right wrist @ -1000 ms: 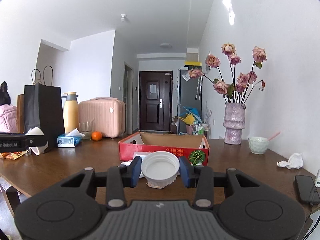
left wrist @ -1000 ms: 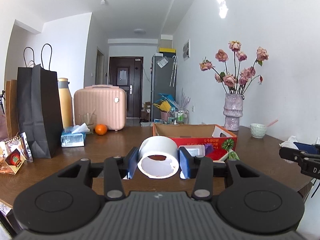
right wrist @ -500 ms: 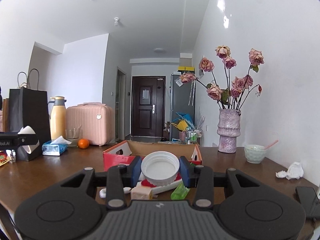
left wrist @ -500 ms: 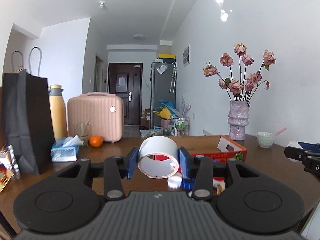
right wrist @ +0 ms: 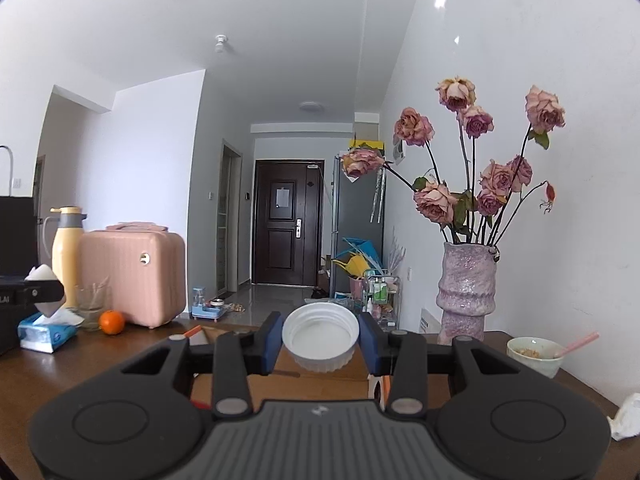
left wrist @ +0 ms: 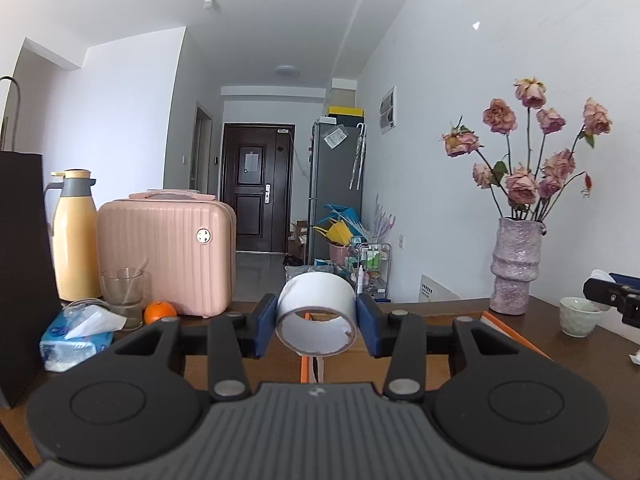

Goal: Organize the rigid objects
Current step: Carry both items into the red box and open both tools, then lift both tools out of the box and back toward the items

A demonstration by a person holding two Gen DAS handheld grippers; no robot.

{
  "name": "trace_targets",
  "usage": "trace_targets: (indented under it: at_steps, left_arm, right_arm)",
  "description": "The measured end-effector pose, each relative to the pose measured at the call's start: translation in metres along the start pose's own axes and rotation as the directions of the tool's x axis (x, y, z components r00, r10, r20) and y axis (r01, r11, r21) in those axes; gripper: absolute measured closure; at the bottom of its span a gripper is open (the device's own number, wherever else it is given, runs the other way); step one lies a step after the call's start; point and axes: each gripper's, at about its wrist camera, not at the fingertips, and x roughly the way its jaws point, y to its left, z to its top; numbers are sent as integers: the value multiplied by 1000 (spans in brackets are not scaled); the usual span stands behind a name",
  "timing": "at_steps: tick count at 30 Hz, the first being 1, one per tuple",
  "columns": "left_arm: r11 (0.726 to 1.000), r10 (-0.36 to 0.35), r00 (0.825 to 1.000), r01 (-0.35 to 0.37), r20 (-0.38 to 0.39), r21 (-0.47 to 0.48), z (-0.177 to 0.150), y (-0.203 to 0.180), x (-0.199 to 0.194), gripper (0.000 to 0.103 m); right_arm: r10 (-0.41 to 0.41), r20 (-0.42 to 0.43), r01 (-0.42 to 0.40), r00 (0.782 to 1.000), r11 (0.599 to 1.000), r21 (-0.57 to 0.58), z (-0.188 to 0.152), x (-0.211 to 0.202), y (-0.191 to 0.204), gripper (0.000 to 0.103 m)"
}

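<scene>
As I read them: left gripper (left wrist: 316, 322) grasping tape roll (left wrist: 316, 312) — light, stiff, by its sides; right gripper (right wrist: 320, 340) grasping ribbed plastic lid (right wrist: 320, 336) — light, slippery.

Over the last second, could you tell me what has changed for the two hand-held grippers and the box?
Both hand-held grippers moved forward over the box; its contents have dropped out of sight and the vase looms larger. Unchanged: the left hand-held gripper is still shut on the tape roll, the right on the white lid.
</scene>
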Motion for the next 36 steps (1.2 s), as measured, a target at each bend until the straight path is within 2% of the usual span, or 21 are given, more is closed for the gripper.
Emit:
trace_targets:
  at_steps: [4,7,9,10,11,13,15,17,20,21,22,23,24,26,28,29,31,36]
  left_arm:
    - [999,-4,999,5,-47,37,0,-6,54,59]
    - [998,-51,995,53,-86,26,7,-9,103,59]
    - [997,-75,981,79,-182,15,10,-10,146,59]
    - [994,-97,965,107,-244,30,11,-12,168,59]
    - [990,-121,948,138,-294,36,11,-14,190,59]
    - [982,-132,915,172,-381,73,6,-22,233,58]
    - [978,-77,877,158,-474,133,-3,-31,271,58]
    - [961,-50,822,196,-568,198,-14,-40,304,58]
    - [952,11,738,199,-675,234,-33,-45,338,50]
    - [951,7,721,209,-693,226,-35,-46,342,47]
    - [951,-1,713,217,-701,220,-34,-47,343,42]
    - [952,-9,715,219,-699,212,-32,-46,342,32]
    - [953,-11,723,216,-690,211,-30,-45,339,27]
    - [954,-10,729,212,-685,212,-25,-45,335,27]
    - [958,-7,719,204,-695,202,-17,-43,331,24]
    - [960,-7,720,198,-694,196,-10,-42,326,24]
    - [963,-2,736,184,-677,197,7,-40,314,22]
    - [969,-2,777,156,-630,190,52,-31,272,17]
  right_arm:
    - [-21,16,21,1000,1000,10,4,45,-11,63]
    - [-29,13,29,999,1000,2,9,83,-20,63]
    - [-19,-34,19,999,1000,5,14,115,-29,63]
    - [0,-90,1,996,1000,10,17,136,-34,63]
    - [37,-179,-35,983,999,13,19,162,-38,63]
    - [79,-321,-61,944,996,65,17,210,-46,63]
    - [67,-435,-55,898,998,38,8,254,-47,63]
    - [44,-531,-56,846,998,-7,-6,291,-43,63]
    - [18,-640,-53,768,998,-36,-26,332,-36,62]
    - [15,-664,-52,747,998,-35,-30,341,-35,51]
    - [15,-685,-50,729,998,-31,-31,347,-33,43]
    - [19,-699,-52,715,998,-27,-31,352,-32,27]
    - [23,-698,-56,716,998,-23,-29,353,-30,20]
    - [21,-696,-60,718,998,-32,-25,351,-25,20]
    - [15,-705,-68,709,997,-47,-18,346,-23,20]
    - [13,-707,-73,707,996,-55,-14,343,-21,20]
    - [3,-711,-81,703,994,-76,-1,334,-16,20]
    - [5,-697,-81,717,994,-77,35,296,-10,16]
